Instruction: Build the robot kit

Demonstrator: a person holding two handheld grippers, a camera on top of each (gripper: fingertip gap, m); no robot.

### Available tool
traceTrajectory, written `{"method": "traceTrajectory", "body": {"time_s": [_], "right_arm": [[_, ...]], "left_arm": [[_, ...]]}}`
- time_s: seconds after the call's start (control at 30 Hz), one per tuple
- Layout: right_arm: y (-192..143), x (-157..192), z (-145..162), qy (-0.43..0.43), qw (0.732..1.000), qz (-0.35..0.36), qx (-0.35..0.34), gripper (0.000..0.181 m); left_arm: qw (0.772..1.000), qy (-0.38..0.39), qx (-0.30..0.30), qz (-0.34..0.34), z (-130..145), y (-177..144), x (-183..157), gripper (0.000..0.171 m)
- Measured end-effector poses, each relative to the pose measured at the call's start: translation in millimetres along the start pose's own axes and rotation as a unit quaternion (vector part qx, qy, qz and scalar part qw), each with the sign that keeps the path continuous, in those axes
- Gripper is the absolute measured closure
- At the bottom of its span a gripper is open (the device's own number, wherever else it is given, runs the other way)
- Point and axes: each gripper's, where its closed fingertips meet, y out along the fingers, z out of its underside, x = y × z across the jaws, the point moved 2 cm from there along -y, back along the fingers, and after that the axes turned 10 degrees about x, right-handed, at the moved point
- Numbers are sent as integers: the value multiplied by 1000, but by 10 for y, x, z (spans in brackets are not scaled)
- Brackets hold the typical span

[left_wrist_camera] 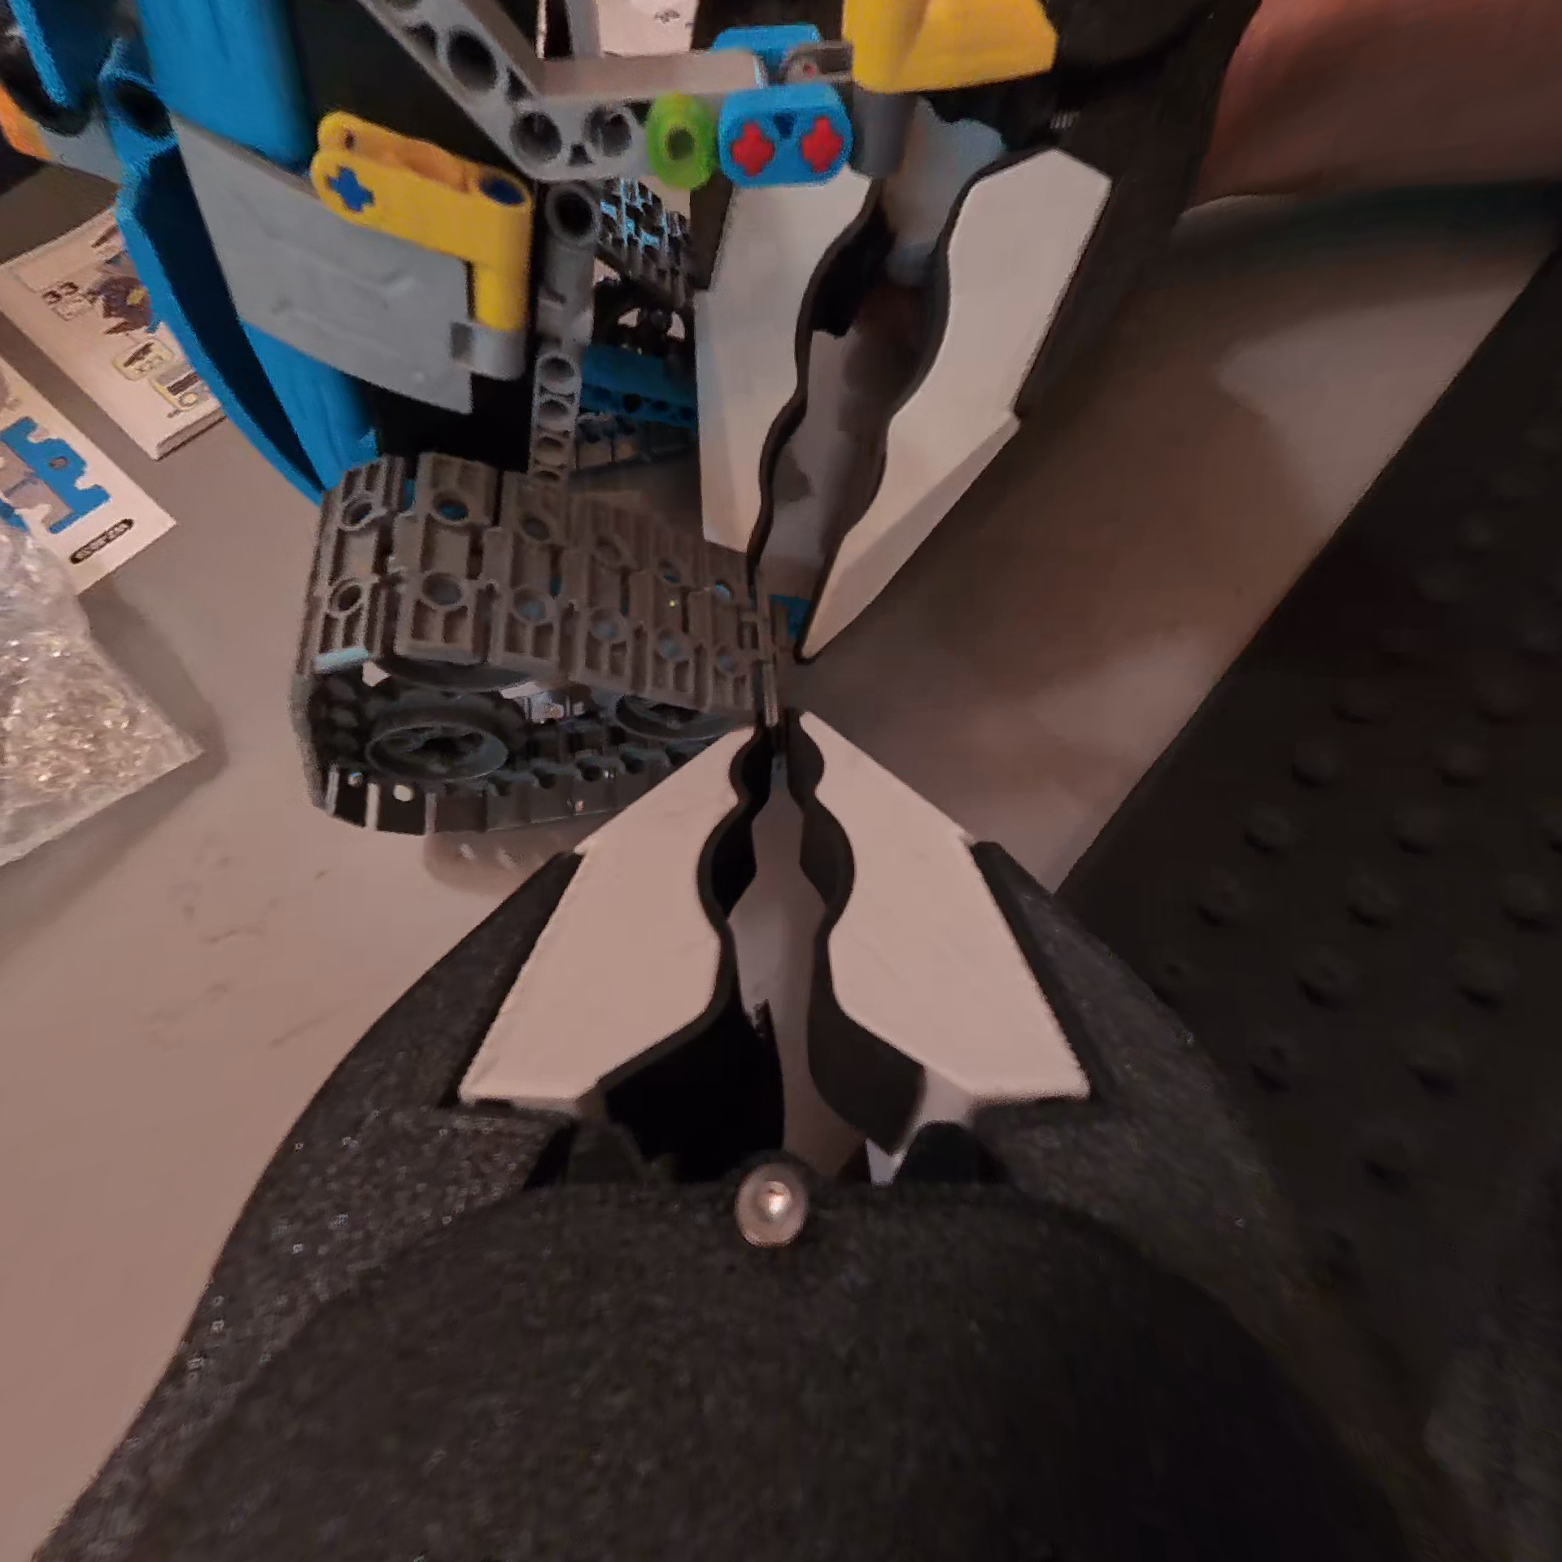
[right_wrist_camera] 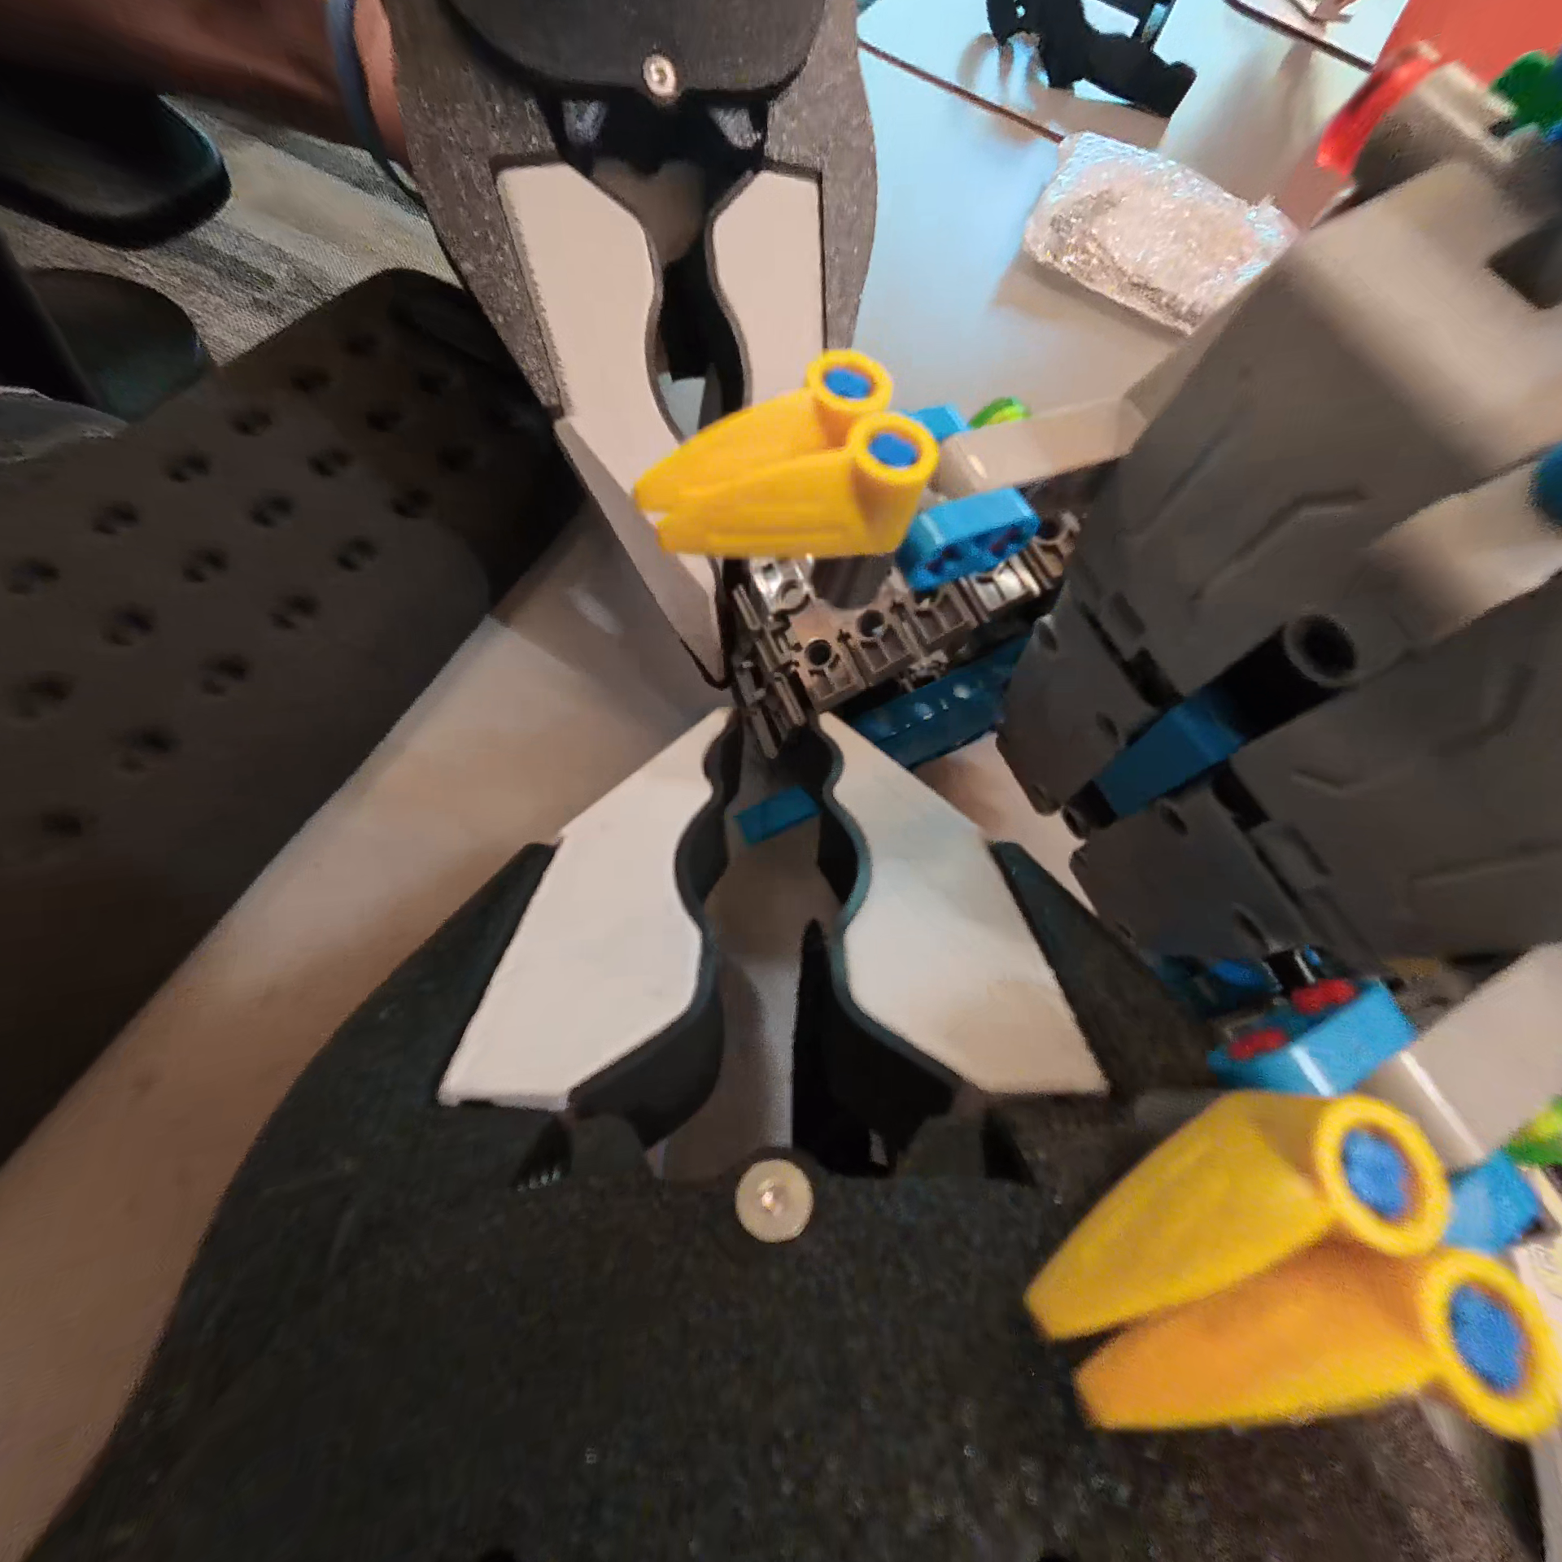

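2 grippers, left and right, meet tip to tip, both pinched narrow on the model's grey track.

The left gripper has smooth white plastic fingers on a rough, grainy black body with a shiny metal screw. The toy's track is dull grey plastic, and its yellow pieces are smooth plastic. The surface looks smooth and matt. A bag is shiny, crinkly clear plastic, and the booklet is paper.
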Motion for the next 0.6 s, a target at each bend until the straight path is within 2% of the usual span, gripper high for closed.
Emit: {"method": "traceTrajectory", "body": {"time_s": [0.17, 0.4, 0.6], "right_arm": [[2, -7, -8, -17, 1000, 21, -4, 168], [-24, 19, -15, 26, 999, -40, -18, 159], [-9, -21, -39, 71, 995, -58, -36, 166]], "left_arm": [[1000, -16, -4, 26, 6, -5, 4, 170], [999, -22, -7, 42, -5, -4, 11, 170], [998, -34, -11, 50, -4, -8, 24, 170]]}}
